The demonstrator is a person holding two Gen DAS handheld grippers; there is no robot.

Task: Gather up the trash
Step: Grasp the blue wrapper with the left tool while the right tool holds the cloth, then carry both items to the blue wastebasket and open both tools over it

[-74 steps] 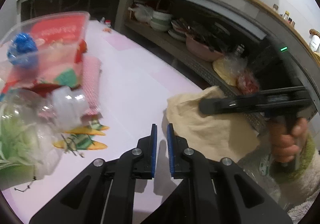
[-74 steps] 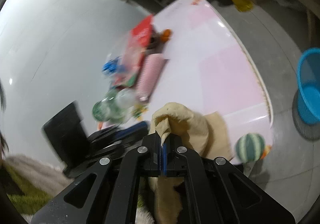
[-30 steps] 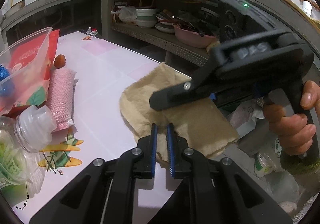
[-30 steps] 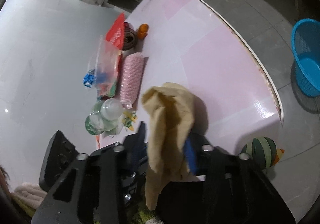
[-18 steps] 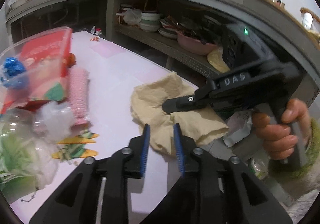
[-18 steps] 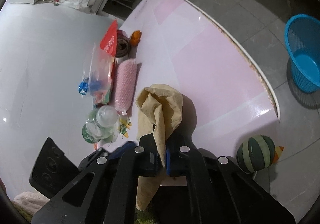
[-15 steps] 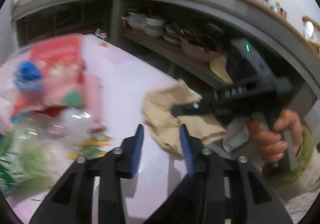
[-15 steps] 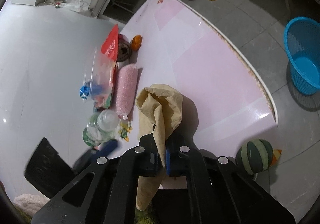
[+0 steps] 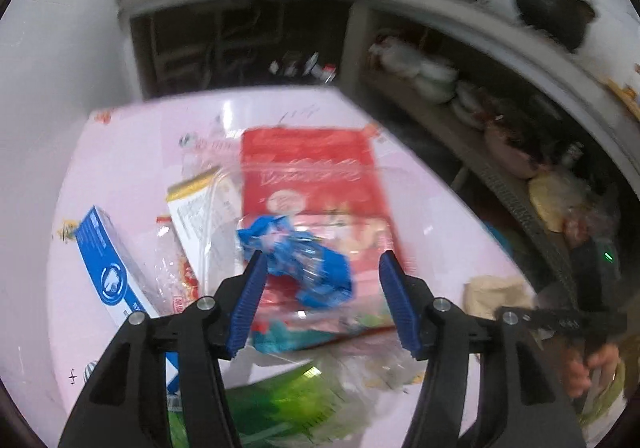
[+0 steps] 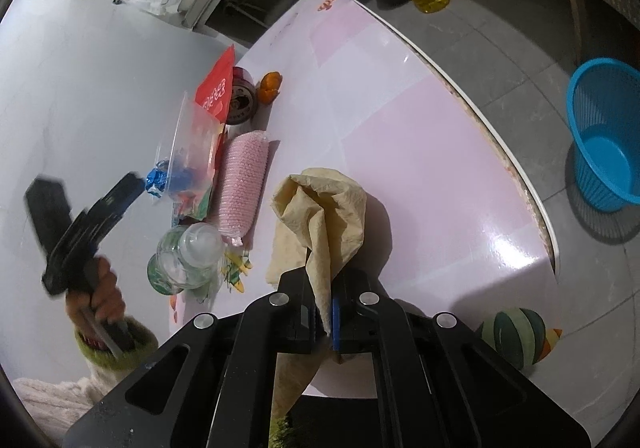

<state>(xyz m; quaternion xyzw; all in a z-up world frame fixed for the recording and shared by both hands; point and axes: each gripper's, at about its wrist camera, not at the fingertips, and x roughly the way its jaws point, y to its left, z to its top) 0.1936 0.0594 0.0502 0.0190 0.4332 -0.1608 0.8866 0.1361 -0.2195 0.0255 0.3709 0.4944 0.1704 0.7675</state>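
My left gripper (image 9: 320, 300) is open wide, hovering over a pile of trash on the pink table (image 9: 132, 152). A crumpled blue wrapper (image 9: 304, 260) lies between its fingers, on a clear bag over a red packet (image 9: 312, 176). A blue and white box (image 9: 108, 268) lies to the left. My right gripper (image 10: 322, 312) is shut on a beige cloth (image 10: 320, 208) and holds it above the table's near edge. The left gripper also shows in the right wrist view (image 10: 132, 184) over the clear bag (image 10: 192, 164).
A pink knitted roll (image 10: 244, 188), a clear plastic bottle (image 10: 188, 252), a tin can (image 10: 240, 100) and an orange fruit (image 10: 270, 86) lie on the table. A blue basket (image 10: 604, 140) and a striped ball (image 10: 514, 336) sit on the floor. Kitchen shelves (image 9: 440, 88) stand behind.
My left gripper has opened wide and swung left from the cloth to over the trash pile. My right gripper keeps the cloth and has barely moved.
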